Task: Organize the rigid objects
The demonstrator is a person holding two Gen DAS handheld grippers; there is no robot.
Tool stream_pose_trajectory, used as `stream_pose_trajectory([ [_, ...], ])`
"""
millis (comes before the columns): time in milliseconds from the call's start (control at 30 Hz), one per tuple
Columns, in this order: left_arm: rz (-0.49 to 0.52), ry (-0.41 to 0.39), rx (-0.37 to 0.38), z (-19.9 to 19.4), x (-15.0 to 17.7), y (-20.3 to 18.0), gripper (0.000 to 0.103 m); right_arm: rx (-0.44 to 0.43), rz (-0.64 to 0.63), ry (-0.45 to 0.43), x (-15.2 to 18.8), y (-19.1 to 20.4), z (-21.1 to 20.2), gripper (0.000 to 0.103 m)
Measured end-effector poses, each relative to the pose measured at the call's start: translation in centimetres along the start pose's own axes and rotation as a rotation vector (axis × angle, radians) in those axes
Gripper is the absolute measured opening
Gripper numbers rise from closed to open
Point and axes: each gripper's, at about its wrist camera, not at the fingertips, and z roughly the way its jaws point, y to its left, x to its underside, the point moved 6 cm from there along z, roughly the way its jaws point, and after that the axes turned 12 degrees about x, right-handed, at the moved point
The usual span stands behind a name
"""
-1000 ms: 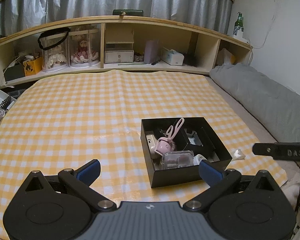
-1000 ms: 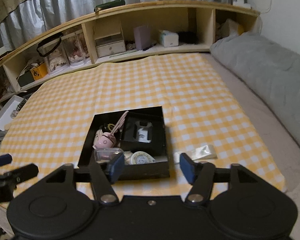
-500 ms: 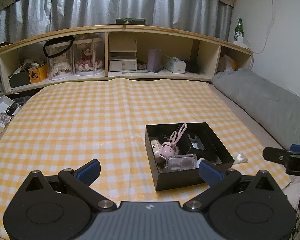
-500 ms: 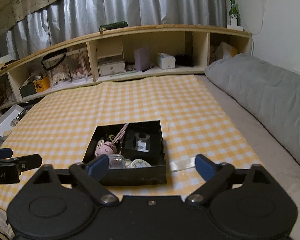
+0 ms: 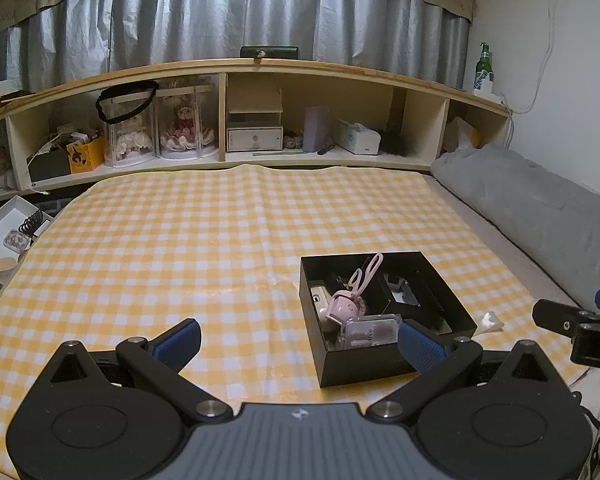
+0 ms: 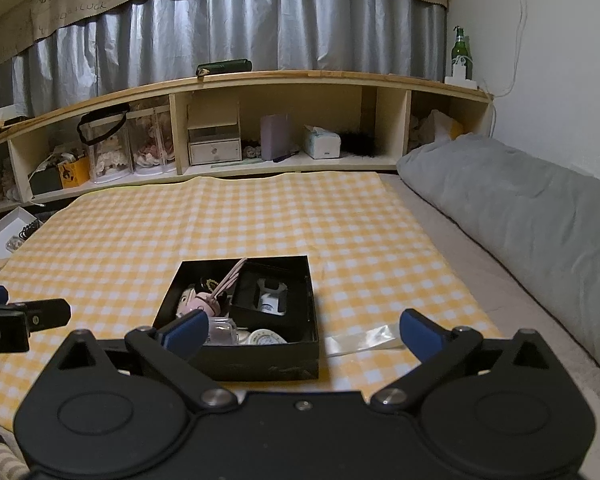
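- Our right gripper [image 6: 300, 330] has spread its jaws far wider than a second ago; they are opening still and nothing sits between them.
- Our left gripper [image 5: 298, 340] is unchanged, jaws spread wide and empty.
- The black box [image 6: 260, 364] stays on the checked cloth [image 5: 180, 240], holding the pink toy [image 5: 344, 306] and the clear case [image 5: 370, 332].
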Motion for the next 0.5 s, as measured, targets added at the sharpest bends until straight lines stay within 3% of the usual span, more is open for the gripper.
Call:
stream_pose_trajectory([
  [500,0.002,-0.001,0.0,-0.17,0.01,0.23,0.103,-0.007,0.009,-0.007,0.23,-0.18,-0.22,0.103],
])
